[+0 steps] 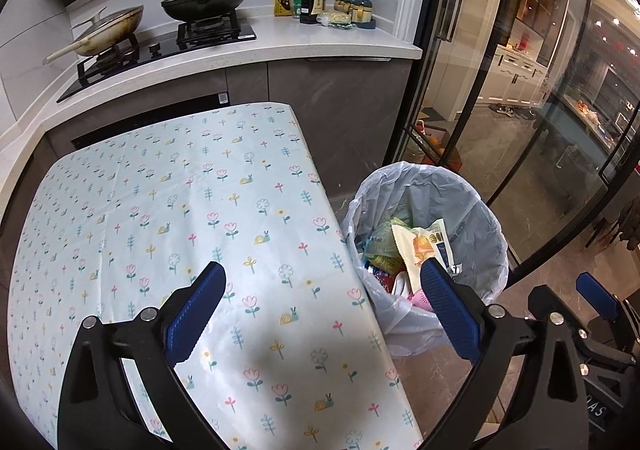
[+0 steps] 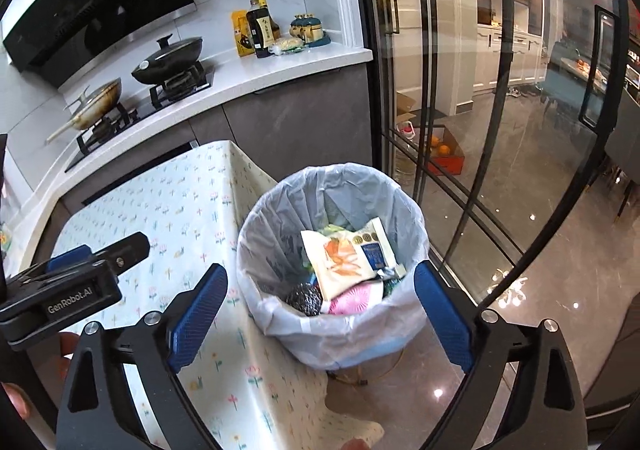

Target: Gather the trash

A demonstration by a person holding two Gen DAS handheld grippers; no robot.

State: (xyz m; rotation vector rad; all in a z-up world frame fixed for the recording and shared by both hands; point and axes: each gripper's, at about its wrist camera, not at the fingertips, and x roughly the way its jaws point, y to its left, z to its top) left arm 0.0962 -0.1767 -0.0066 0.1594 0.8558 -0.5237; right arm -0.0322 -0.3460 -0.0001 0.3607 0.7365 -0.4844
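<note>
Left gripper (image 1: pixel 322 310), right gripper (image 2: pixel 320 314): black frames, ribbed blue pads, silver screws.

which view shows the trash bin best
The right wrist view: the trash bin sits near the frame's middle, with its whole lined rim, the snack wrapper on top and part of its outer side visible. In the left wrist view, the bin is partly hidden by the tablecloth edge and a finger.
</note>
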